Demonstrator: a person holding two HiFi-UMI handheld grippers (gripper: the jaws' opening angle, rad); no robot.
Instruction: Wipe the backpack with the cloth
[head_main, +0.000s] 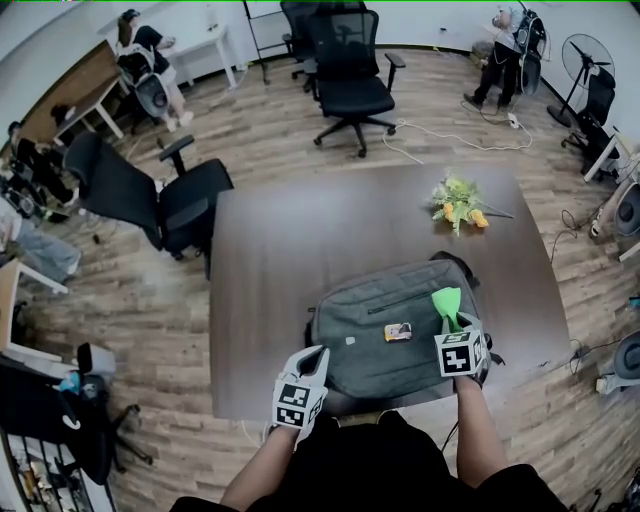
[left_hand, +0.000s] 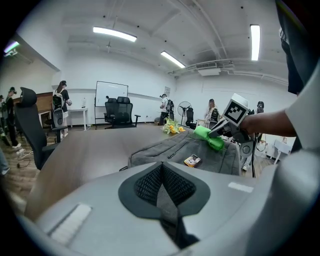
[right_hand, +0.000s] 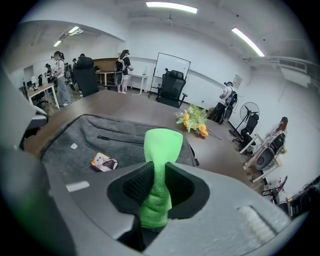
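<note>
1. Backpack (head_main: 385, 335): the grey bag lies flat on the dark surface (head_main: 300, 240), at its near edge just in front of the person. No wiped patch shows on the fabric. I judge the wiping to be at its start or barely begun, with nearly the whole face left to cover.
2. Right hand-held gripper (head_main: 455, 335): it hangs over the backpack's right side. Its jaws are clamped narrowly on the green cloth (head_main: 447, 305), which is bunched between the pads.
3. Left hand-held gripper (head_main: 312, 358): it sits by the backpack's near left corner with its jaws pressed together and nothing between them. It seems placed to steady the bag, though contact cannot be told.
4. Cloth: its free end fans out past the jaws toward the backpack's upper right. Whether it touches the fabric is unclear.
5. Card (head_main: 398, 331): a small printed card lies on the backpack beside the cloth, in the likely wiping path.
</note>
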